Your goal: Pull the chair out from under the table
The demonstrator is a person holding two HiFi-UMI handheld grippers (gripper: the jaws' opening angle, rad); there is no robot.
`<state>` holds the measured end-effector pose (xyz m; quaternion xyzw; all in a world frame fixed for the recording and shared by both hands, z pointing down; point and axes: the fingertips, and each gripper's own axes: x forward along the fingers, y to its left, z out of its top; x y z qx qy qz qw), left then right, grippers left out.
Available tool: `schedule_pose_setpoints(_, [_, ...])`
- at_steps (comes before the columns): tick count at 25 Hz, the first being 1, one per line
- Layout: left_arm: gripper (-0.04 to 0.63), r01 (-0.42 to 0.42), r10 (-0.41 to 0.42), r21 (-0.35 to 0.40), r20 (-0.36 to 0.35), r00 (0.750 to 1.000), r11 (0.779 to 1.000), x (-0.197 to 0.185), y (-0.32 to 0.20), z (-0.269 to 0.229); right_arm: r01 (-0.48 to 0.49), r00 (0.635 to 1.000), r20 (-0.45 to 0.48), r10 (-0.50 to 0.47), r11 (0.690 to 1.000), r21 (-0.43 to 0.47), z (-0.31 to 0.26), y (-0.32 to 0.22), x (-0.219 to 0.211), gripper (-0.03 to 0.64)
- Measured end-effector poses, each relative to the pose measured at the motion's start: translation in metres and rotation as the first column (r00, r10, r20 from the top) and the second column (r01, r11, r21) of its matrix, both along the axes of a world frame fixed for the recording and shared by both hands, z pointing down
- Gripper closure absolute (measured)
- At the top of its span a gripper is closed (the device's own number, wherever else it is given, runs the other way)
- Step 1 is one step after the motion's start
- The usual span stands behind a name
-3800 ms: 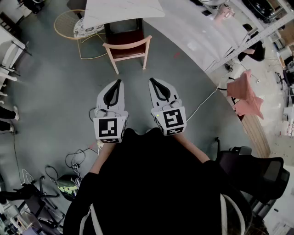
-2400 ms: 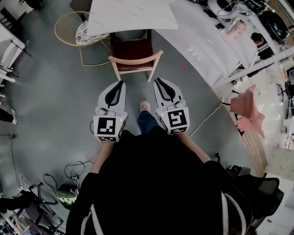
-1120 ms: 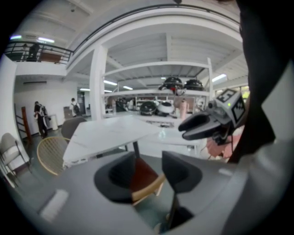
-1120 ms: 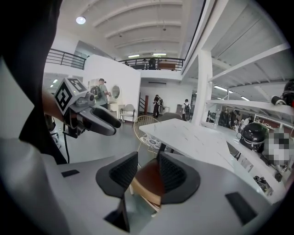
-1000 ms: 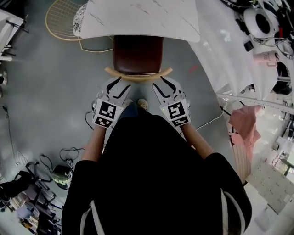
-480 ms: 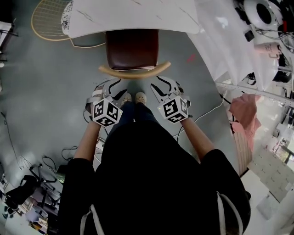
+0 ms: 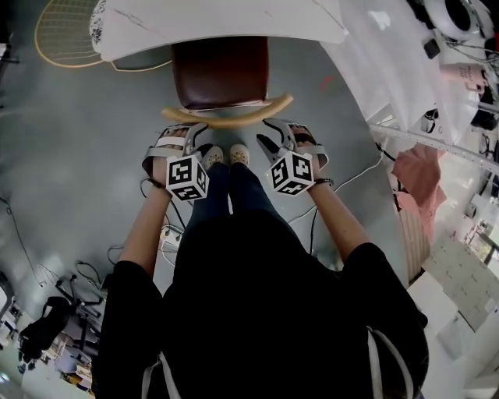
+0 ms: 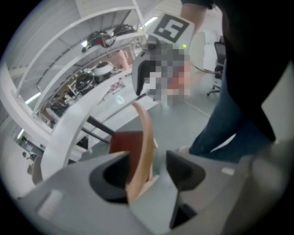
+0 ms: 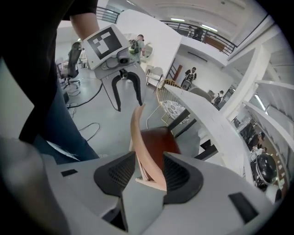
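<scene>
The chair has a dark red seat half under the white table, and a curved pale wooden backrest on the near side. My left gripper straddles the backrest's left end, my right gripper its right end. In the left gripper view the backrest stands between the jaws of the left gripper, close to one pad with a clear gap to the other; these jaws have just been opening. In the right gripper view the backrest sits between the right gripper's jaws, which also just opened further.
The person's feet stand just behind the backrest. A yellow wire chair is at the far left beside the table. A long white counter runs along the right, with a pink cloth near it. Cables lie on the grey floor.
The person has walked up to the chair. Both grippers have dropped and rolled, and now straddle the backrest ends, with jaws wider than before.
</scene>
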<state>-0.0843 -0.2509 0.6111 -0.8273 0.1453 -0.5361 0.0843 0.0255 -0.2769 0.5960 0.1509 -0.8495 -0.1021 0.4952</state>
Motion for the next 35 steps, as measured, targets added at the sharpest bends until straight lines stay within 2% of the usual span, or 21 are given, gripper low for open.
schedule_pose_setpoints(4, [0.344, -0.054, 0.055, -0.006, 0.057, 0.997, 0.999, -0.003, -0.009, 0.019, 0.089, 0.989, -0.122, -0.086, 0.996, 0.017, 0.024, -0.007, 0.003, 0.453])
schedule_pose_setpoints(10, [0.331, -0.092, 0.098, -0.052, 0.118, 0.988, 0.994, -0.008, -0.019, 0.049, 0.208, 0.943, -0.269, -0.196, 0.978, 0.015, 0.057, -0.021, 0.006, 0.434])
schedule_pose_setpoints(12, [0.325, -0.113, 0.122, -0.07, 0.15, 0.981, 0.991, -0.012, -0.022, 0.059, 0.245, 0.922, -0.313, -0.229, 0.97, 0.01, 0.067, -0.027, 0.007, 0.431])
schedule_pose_setpoints(16, [0.322, -0.137, 0.155, -0.102, 0.193, 0.969, 0.985, -0.016, -0.03, 0.075, 0.337, 0.855, -0.416, -0.308, 0.942, -0.006, 0.089, -0.039, 0.011, 0.423])
schedule_pose_setpoints(22, [0.322, -0.169, 0.208, -0.156, 0.285, 0.935, 0.973, -0.023, -0.032, 0.1, 0.41, 0.784, -0.478, -0.396, 0.908, -0.08, 0.115, -0.041, 0.012, 0.423])
schedule_pose_setpoints(25, [0.322, -0.172, 0.23, -0.198, 0.323, 0.918, 0.965, -0.026, -0.029, 0.113, 0.402, 0.766, -0.496, -0.409, 0.907, -0.126, 0.127, -0.04, 0.016, 0.423])
schedule_pose_setpoints(28, [0.31, -0.17, 0.243, -0.22, 0.367, 0.898, 0.961, -0.033, -0.025, 0.124, 0.409, 0.748, -0.528, -0.403, 0.906, -0.113, 0.133, -0.044, 0.017, 0.425])
schedule_pose_setpoints(31, [0.379, -0.188, 0.24, -0.163, 0.42, 0.875, 0.969, -0.036, -0.031, 0.126, 0.424, 0.728, -0.559, -0.397, 0.901, -0.088, 0.133, -0.048, 0.016, 0.463])
schedule_pose_setpoints(33, [0.457, -0.181, 0.227, -0.144, 0.44, 0.869, 0.973, -0.037, -0.035, 0.127, 0.429, 0.72, -0.57, -0.397, 0.899, -0.085, 0.134, -0.047, 0.016, 0.469])
schedule_pose_setpoints(35, [0.46, -0.174, 0.229, -0.159, 0.455, 0.86, 0.972, -0.038, -0.035, 0.128, 0.429, 0.715, -0.577, -0.396, 0.899, -0.086, 0.135, -0.046, 0.015, 0.472])
